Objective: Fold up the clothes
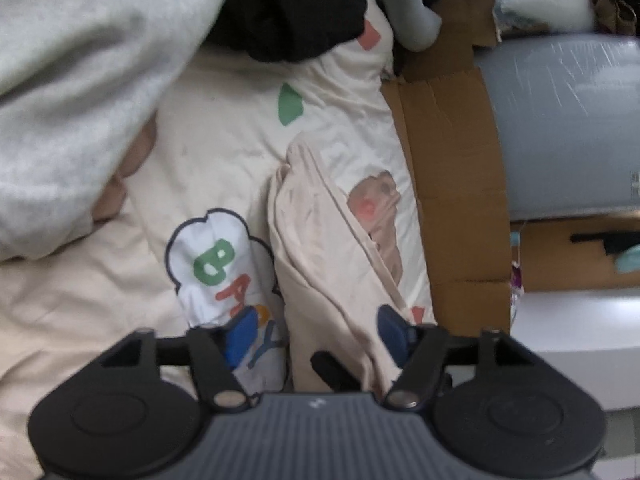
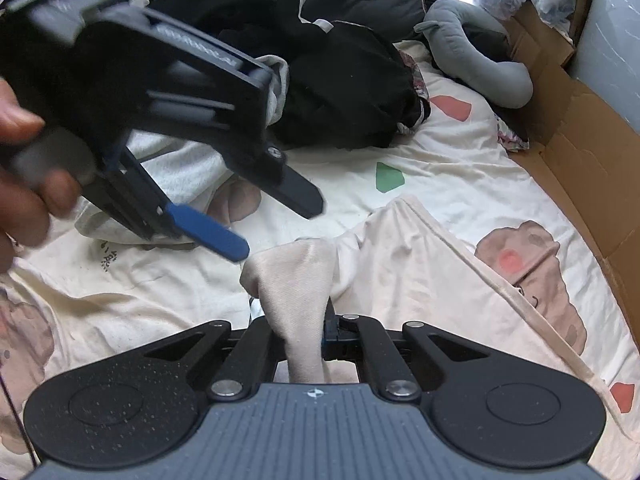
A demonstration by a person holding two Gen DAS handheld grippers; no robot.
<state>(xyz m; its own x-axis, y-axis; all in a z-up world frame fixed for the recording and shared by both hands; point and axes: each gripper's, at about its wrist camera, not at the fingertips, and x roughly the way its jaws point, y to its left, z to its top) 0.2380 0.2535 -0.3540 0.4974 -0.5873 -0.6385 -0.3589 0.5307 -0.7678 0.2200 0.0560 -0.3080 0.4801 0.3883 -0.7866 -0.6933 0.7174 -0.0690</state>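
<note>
A beige garment (image 2: pixel 400 280) lies crumpled on a cream printed bedsheet (image 2: pixel 440 152). My right gripper (image 2: pixel 298 320) is shut on a bunched corner of it, and the cloth rises in a peak between the fingers. My left gripper (image 2: pixel 280 228), held by a hand at the left, hovers just beyond that peak with its blue finger (image 2: pixel 212 236) and black finger spread apart. In the left wrist view the left gripper (image 1: pixel 316 332) stands open over a fold of the beige garment (image 1: pixel 320 240), and the pads are not pressing on it.
A grey sweatshirt (image 1: pixel 80 80) and a heap of black clothes (image 2: pixel 340 92) lie at the far side of the bed. A grey plush toy (image 2: pixel 480 60) and flattened cardboard (image 2: pixel 580 140) line the right edge. A white garment (image 2: pixel 180 168) sits under the left gripper.
</note>
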